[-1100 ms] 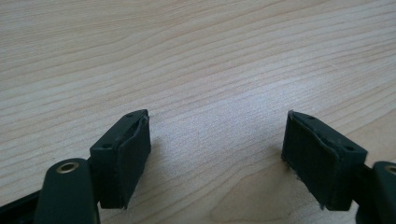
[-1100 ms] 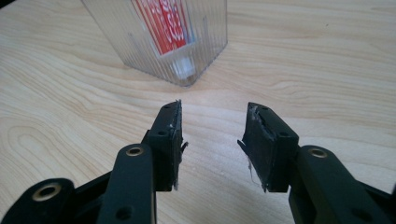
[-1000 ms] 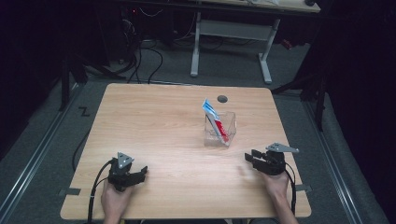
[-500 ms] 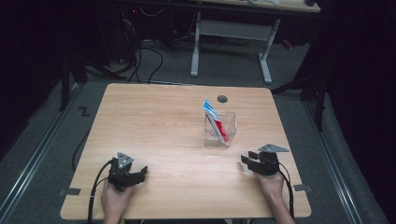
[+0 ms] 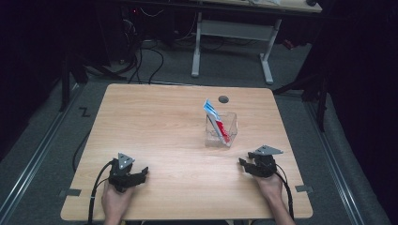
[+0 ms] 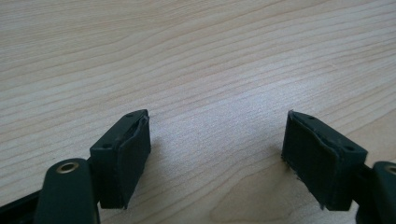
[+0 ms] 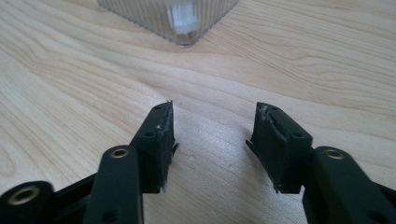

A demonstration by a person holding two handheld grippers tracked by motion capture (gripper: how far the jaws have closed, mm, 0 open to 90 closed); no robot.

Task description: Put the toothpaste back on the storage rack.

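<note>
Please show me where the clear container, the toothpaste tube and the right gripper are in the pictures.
clear container (image 5: 229, 133): high view, on its right wall.
toothpaste tube (image 5: 213, 112): high view, on its upper flat end.
right gripper (image 7: 212, 130): right gripper view, midway between its open fingertips.

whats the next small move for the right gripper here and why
Probably ease the right gripper forward toward the clear container holding the toothpaste tube. Its jaws have just been opening with nothing between them, and in the right gripper view the container sits just ahead, apart from the pads.
</note>
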